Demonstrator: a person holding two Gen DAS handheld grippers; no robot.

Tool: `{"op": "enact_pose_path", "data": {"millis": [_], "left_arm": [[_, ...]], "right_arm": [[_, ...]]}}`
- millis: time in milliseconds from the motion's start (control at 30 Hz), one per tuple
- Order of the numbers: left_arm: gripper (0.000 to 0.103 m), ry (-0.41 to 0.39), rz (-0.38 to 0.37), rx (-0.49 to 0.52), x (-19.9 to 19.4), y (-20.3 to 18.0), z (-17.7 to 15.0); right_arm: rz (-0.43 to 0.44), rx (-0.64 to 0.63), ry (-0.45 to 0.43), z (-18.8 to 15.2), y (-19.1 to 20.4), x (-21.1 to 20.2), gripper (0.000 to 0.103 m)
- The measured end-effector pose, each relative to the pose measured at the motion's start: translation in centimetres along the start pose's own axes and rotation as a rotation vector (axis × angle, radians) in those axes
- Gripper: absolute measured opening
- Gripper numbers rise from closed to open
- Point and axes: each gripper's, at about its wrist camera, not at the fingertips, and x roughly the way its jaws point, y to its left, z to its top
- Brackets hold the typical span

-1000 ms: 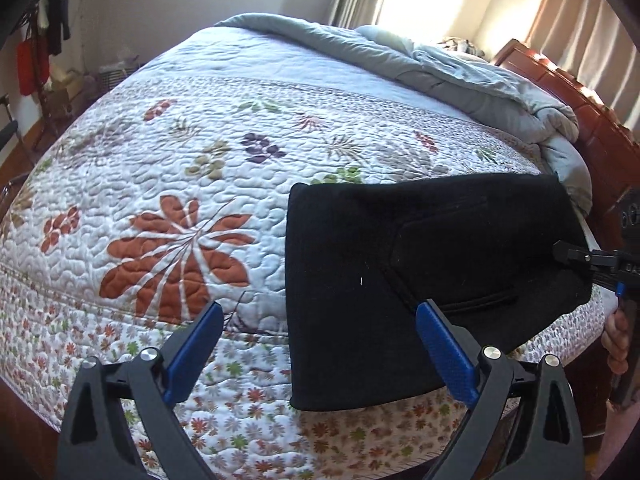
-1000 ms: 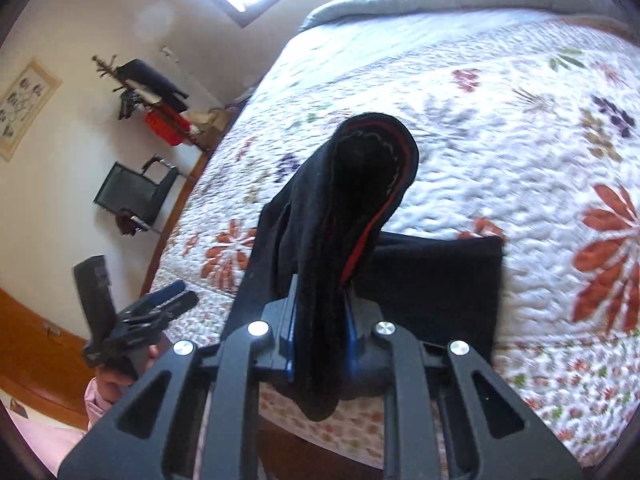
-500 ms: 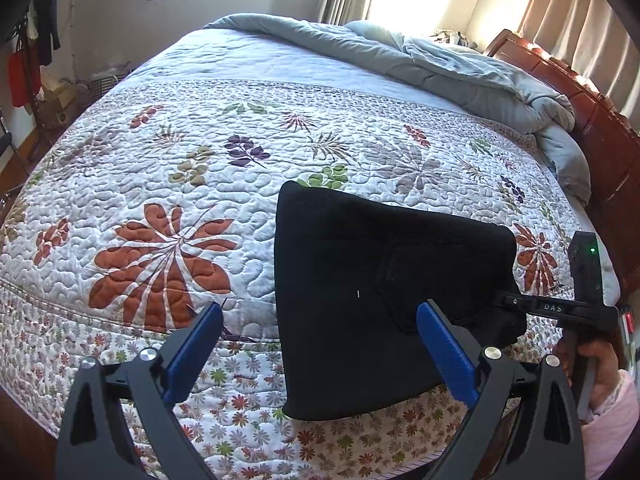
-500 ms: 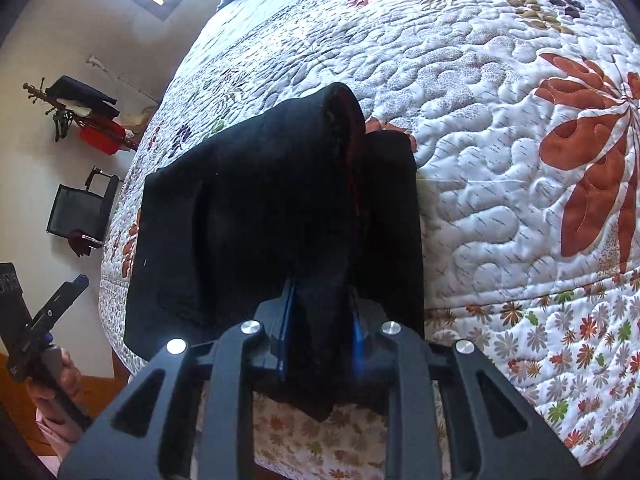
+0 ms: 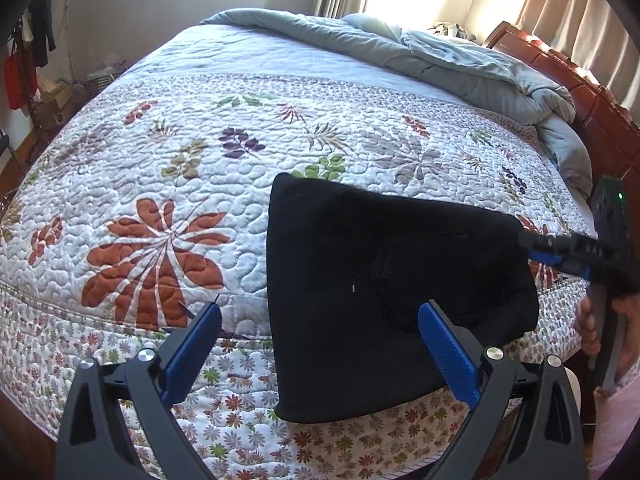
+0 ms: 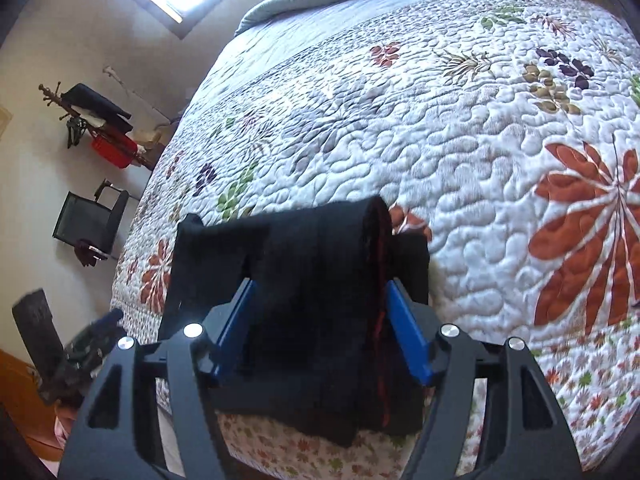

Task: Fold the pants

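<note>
The black pants (image 5: pixel 380 292) lie folded into a compact block at the near edge of the bed, one end overhanging it. My left gripper (image 5: pixel 320 344) is open and empty, hovering just in front of the pants' near left part. My right gripper (image 6: pixel 320 300) shows in the left wrist view (image 5: pixel 560 252) at the pants' right end. In the right wrist view the pants (image 6: pixel 320 264) sit between its blue pads (image 6: pixel 404 320), which stand apart around the folded edge.
The quilted floral bedspread (image 5: pixel 180 184) covers the bed. A grey duvet (image 5: pixel 440 56) is bunched at the far side by the wooden headboard (image 5: pixel 592 112). A coat rack (image 6: pixel 92 120) and black chair (image 6: pixel 88 220) stand by the wall.
My right gripper brought the held pants end down onto the folded stack, and its jaws have spread from shut to open. My left gripper stayed open, shifting slightly.
</note>
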Motion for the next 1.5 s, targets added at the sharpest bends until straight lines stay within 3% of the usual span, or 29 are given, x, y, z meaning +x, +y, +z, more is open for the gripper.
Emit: {"op": "enact_pose_path", "data": {"millis": [33,100,200,300,400,567,700,800,933,967,1033,1100,1133,1333,1500], "left_arm": [[0.099,0.008,0.006,-0.005,0.2,0.2,-0.2],[0.099,0.028,0.015,-0.016,0.7,0.7,-0.6],[0.099,0.046,0.026,-0.031,1.1,1.2,-1.0],[0.099,0.055,0.029,-0.042,1.4,1.5,-1.2],[0.099,0.060,0.024,-0.048,1.7,1.6,-1.2],[0.099,0.094,0.012,-0.047,3.4,1.5,-1.0],[0.099,0.133,-0.025,-0.066,4.8,1.8,-1.2],[0.099,0.156,-0.069,-0.092,5.3,2.0,-1.5],[0.099,0.191,-0.129,-0.133,6.1,2.2,-1.7],[0.099,0.196,-0.135,-0.133,6.2,2.1,-1.8],[0.099,0.211,-0.144,-0.135,6.6,2.0,-2.0],[0.099,0.224,-0.152,-0.141,6.9,2.0,-2.2],[0.099,0.231,-0.155,-0.145,7.0,2.1,-2.3],[0.099,0.229,-0.160,-0.148,6.4,2.7,-2.3],[0.099,0.253,-0.175,-0.160,7.1,3.3,-2.4]], "right_arm": [[0.011,0.016,0.005,0.5,-0.4,0.4,0.060],[0.073,0.061,0.021,1.6,-1.1,1.4,0.037],[0.120,0.096,0.031,2.7,-1.6,2.4,0.021],[0.144,0.092,0.006,3.1,-1.4,2.0,0.013],[0.116,0.116,-0.018,3.0,-1.8,1.3,0.012],[0.037,0.130,0.005,3.1,-3.1,3.6,0.015],[0.014,0.081,-0.013,2.5,-2.1,2.0,0.039],[0.021,0.040,-0.008,0.8,-1.7,0.0,0.051],[0.053,0.011,0.046,-2.3,-1.5,-1.1,0.055],[0.059,0.008,0.062,-3.0,-1.5,-1.0,0.055],[0.091,-0.008,0.100,-4.4,-1.3,-0.6,0.038],[0.079,-0.034,0.130,-5.2,-0.9,0.0,0.010],[0.067,-0.045,0.135,-5.4,-0.8,0.1,0.006],[0.081,-0.014,0.079,-5.0,-1.3,-2.4,0.003],[0.007,-0.011,0.134,-5.8,-2.1,0.5,0.004]]}}
